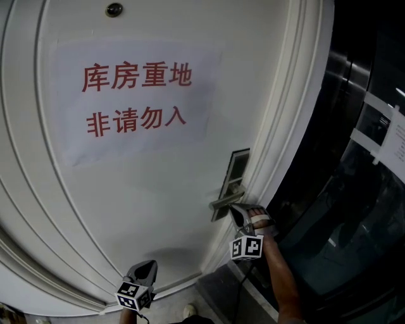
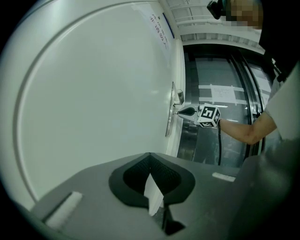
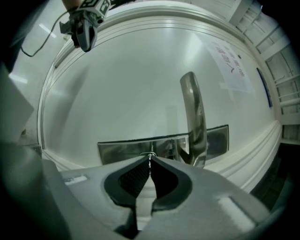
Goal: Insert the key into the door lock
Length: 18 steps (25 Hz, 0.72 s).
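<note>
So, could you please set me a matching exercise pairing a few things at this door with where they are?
1. paper notice
2. peephole
3. right gripper
4. left gripper

A. low, well away from the lock plate
B. at the lock plate, jaws shut on the key
C. top of the door
D. mid-door, red print

Pairs: 1-D, 2-C, 3-B, 4-A
</note>
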Each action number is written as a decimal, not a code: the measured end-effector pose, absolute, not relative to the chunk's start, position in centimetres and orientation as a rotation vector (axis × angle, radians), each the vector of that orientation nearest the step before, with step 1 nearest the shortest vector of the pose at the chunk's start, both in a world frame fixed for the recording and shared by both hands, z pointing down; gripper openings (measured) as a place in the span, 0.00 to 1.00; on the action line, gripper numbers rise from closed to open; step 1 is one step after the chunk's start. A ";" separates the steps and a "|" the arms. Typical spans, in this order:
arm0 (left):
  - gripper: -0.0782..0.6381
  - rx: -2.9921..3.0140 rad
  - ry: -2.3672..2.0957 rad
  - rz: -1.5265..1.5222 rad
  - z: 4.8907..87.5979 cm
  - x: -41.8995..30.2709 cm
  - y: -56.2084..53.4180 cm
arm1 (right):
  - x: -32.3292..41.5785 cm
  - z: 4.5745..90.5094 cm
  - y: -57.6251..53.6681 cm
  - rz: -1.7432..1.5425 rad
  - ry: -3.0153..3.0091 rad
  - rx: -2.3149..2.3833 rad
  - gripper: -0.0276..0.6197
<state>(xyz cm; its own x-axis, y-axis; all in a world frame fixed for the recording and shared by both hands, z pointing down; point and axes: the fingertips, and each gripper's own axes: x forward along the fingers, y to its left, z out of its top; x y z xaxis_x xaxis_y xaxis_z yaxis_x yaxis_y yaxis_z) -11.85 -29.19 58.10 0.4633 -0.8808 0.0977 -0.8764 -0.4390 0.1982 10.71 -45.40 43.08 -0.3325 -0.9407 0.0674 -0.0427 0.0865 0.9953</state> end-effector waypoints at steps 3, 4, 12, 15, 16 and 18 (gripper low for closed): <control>0.11 2.488 -1.522 -0.031 58.2 -11.9 -29.3 | 10.6 43.0 -45.5 -1.358 -1.535 1.014 0.06; 0.11 2.487 -1.522 -0.032 58.2 -11.9 -29.3 | 10.6 43.0 -45.6 -1.362 -1.531 1.011 0.06; 0.11 2.486 -1.517 -0.028 58.3 -11.7 -29.1 | 10.5 42.9 -45.4 -1.353 -1.525 1.010 0.06; 0.11 2.492 -1.522 -0.033 57.9 -11.6 -29.4 | 10.7 42.8 -45.7 -1.366 -1.522 1.000 0.06; 0.11 2.495 -1.523 -0.034 57.7 -11.6 -29.4 | 10.6 42.8 -45.7 -1.364 -1.526 1.000 0.06; 0.11 2.495 -1.527 -0.036 57.6 -11.8 -29.2 | 10.6 42.8 -45.7 -1.357 -1.535 0.999 0.06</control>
